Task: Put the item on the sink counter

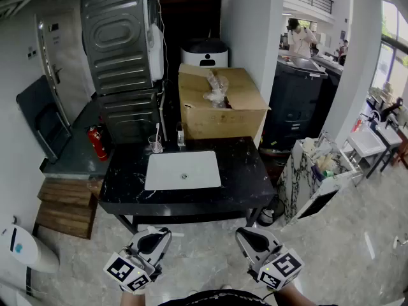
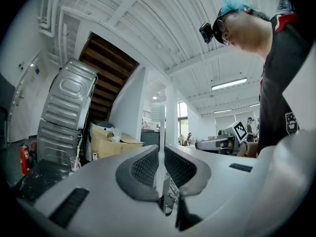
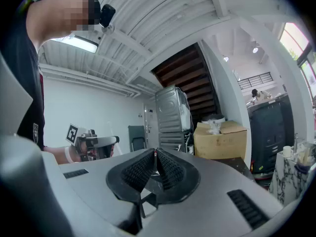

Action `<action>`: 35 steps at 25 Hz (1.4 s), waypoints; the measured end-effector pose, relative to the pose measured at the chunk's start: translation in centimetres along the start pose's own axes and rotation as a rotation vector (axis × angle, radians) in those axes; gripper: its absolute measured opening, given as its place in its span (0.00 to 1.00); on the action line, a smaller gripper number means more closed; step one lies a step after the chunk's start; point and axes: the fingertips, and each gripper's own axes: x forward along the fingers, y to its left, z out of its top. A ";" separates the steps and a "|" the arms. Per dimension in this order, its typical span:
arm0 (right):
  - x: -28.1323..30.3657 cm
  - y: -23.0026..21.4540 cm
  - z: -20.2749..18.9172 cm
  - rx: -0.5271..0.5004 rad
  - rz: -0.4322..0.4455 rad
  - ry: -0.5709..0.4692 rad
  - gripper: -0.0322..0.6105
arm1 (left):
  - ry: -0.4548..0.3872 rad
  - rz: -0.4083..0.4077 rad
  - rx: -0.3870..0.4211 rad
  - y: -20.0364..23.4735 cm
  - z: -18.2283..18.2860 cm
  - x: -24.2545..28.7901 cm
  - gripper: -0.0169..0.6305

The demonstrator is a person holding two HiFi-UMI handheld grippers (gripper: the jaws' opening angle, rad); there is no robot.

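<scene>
Black marble forms the sink counter [image 1: 248, 171], with a white basin [image 1: 183, 170] set in it and a cardboard box [image 1: 220, 116] at its back edge. Well short of it, the left gripper [image 1: 156, 236] has its jaws pinched nearly together on a thin white stick-like item [image 2: 158, 132] (what exactly it is I cannot tell), which stands up between the pads. The right gripper [image 1: 250, 236] holds nothing, its jaw tips meeting.

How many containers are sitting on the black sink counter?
3: a cardboard box at the back right, a clear cup behind the basin's left corner, and a small bottle just right of it. The box may hide others.
</scene>
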 end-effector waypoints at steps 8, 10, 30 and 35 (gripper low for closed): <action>0.2 0.0 -0.2 0.001 -0.030 0.010 0.11 | -0.001 0.011 0.009 0.2 0.1 -0.3 0.09; 0.2 -0.1 -0.1 0.001 -0.039 0.010 0.11 | -0.002 0.021 0.003 0.4 0.1 -0.4 0.09; 2.2 2.5 -0.8 0.016 -0.053 0.014 0.11 | -0.037 0.025 -0.052 2.8 -0.2 -2.8 0.09; 4.0 4.3 -0.9 0.006 -0.043 0.019 0.11 | -0.035 0.015 -0.060 4.5 -0.3 -4.4 0.09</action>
